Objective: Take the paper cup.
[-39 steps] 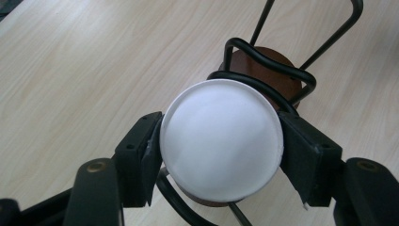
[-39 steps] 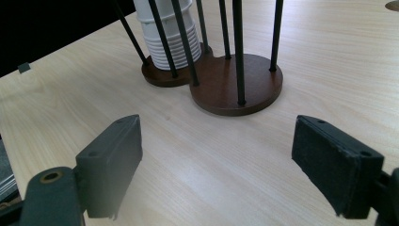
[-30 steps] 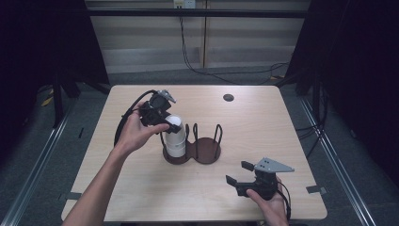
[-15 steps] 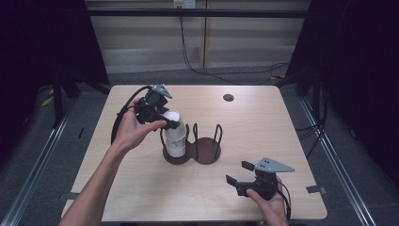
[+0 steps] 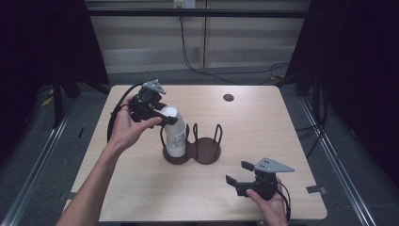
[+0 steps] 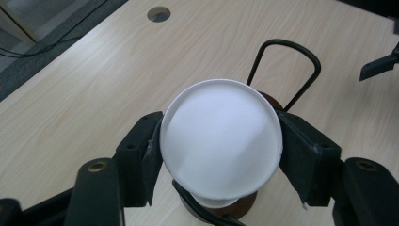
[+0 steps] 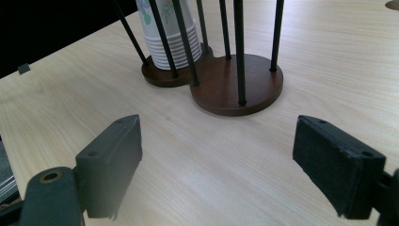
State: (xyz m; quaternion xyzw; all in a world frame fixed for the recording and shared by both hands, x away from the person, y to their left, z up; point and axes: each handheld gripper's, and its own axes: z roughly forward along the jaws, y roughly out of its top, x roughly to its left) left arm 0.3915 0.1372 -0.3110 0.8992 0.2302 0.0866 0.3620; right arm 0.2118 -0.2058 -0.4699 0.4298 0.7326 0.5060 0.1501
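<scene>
White top cup (image 6: pixel 221 141) clamped in left gripper (image 5: pixel 157 113), one stack (image 7: pixel 167 35), right gripper (image 5: pixel 240 181) wide open, empty

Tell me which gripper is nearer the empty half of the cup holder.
Left. The left gripper grips the top cup just beside the empty half; the right gripper rests farther off, open.

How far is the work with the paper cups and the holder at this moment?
Done: the left claw is shut on the top paper cup, its pads pressing the rim on both sides. In hand: that cup sits at the top of the stack in the left ring of the cup holder, not yet clear of it. Left: the holder's right ring is empty, and the right claw waits open nearby.
</scene>
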